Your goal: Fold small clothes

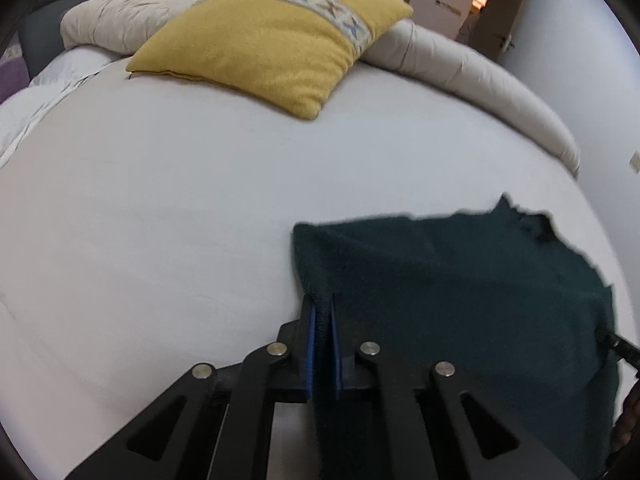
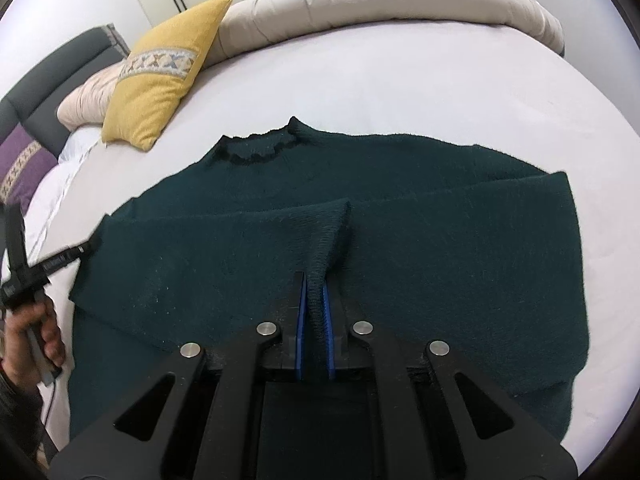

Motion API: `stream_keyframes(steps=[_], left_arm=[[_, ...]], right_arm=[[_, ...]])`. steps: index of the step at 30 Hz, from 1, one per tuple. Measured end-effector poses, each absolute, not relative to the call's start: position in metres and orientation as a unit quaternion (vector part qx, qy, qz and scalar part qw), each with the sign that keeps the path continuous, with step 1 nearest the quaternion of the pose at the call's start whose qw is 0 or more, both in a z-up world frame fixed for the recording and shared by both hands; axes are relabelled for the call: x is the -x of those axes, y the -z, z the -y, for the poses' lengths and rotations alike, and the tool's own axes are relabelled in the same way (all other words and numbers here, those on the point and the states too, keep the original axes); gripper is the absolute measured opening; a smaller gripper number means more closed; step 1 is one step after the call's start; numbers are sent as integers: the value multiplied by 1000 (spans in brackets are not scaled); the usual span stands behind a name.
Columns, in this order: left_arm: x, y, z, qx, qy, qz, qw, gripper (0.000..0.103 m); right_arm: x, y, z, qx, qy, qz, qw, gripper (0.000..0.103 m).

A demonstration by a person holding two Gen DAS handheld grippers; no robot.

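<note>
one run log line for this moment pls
left hand-held gripper: shut on sweater edge | right hand-held gripper: shut on sweater fold | sweater on bed

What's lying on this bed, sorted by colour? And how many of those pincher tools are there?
Dark green: 1, the sweater
Yellow: 1, the patterned-band cushion
Purple: 1, a cushion at the edge
Beige: 1, the rolled duvet
Black: 2, the left hand-held gripper and right hand-held gripper, both pinching sweater fabric
Total: 6
</note>
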State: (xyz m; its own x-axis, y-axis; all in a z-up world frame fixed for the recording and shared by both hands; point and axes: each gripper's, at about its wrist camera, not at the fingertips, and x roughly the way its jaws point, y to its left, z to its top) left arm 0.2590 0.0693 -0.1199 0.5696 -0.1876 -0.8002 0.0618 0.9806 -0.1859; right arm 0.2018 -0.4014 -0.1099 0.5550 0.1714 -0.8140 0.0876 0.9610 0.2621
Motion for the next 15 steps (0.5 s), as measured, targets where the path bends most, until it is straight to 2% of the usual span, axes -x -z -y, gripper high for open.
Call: stream_keyframes(steps=[3,8,10,11,12,15], left_arm=[[-256,120,-71,71,79,-452,885,9],[-236,103,-86,104,77,-442,887,14],[-225,98,-87,113,87,-441,886,28],[-219,98,-85,109,87,-444,885,41],[-215,100,-83,104,86,-449,883,48],[-209,114,-76,91,87,-469,874,47]], right_arm=[[-200,136,411,-171,-23,-479,861,6],[-202,126,409,-168,-27,-477,862,9],[-202,123,410,-174,-28,-474,862,10],[-201,121,410,-178,-30,-475,861,11],[-200,120,411,-181,-30,-476,860,11],[-200,121,409,-180,-27,-482,857,12]])
